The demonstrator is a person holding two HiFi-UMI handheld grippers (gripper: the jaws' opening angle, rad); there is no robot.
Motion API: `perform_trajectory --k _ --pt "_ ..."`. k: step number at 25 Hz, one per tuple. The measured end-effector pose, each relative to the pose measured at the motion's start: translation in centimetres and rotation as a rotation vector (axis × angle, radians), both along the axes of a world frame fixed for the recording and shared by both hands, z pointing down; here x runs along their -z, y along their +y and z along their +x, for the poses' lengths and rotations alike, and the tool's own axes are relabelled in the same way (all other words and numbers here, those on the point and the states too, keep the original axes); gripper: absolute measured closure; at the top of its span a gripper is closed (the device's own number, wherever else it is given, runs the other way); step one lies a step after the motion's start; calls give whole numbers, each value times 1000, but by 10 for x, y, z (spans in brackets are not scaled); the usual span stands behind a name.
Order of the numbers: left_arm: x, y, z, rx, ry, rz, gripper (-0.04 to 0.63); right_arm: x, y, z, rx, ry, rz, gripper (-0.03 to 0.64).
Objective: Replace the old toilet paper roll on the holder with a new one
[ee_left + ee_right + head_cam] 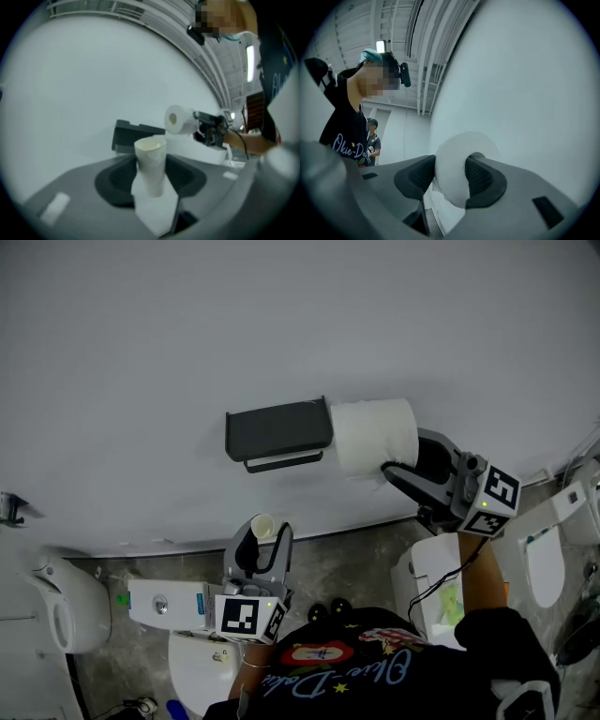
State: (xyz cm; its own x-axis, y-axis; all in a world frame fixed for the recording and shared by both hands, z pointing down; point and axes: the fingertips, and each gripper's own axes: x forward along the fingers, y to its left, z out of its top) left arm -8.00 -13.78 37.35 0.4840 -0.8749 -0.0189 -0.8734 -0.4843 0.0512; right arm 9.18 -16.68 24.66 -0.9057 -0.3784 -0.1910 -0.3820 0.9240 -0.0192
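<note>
Looking down in the head view, you hold the left gripper (265, 535) with its jaws clamped on the old roll (263, 525), a nearly bare tube standing upright between them. Your right gripper (401, 456) has its jaws closed on the new roll (375, 435), which lies just beside the end of the dark holder (278, 430) on the wall (281, 315).

In the left gripper view, the tube stands between both pads with loose paper hanging below, and the holder lies ahead of the jaws.

In the right gripper view, both pads press the new roll's sides, with the wall just beyond it.
</note>
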Motion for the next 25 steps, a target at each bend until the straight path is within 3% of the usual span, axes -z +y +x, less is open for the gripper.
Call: perform_trajectory --k 7,13,17,25 --pt "-4 -7 -6 1 -17 -11 408 -65 -17 12 -104 -42 -146 414" --pt "-1 -3 -13 24 -20 -9 408 -104 -35 8 -114 -73 -248 414" --pt "0 0 -25 51 -19 -7 408 -112 -44 -3 -74 -118 -300 416" --pt "1 13 -42 123 -20 -11 408 -117 -51 -40 46 -106 -344 417"
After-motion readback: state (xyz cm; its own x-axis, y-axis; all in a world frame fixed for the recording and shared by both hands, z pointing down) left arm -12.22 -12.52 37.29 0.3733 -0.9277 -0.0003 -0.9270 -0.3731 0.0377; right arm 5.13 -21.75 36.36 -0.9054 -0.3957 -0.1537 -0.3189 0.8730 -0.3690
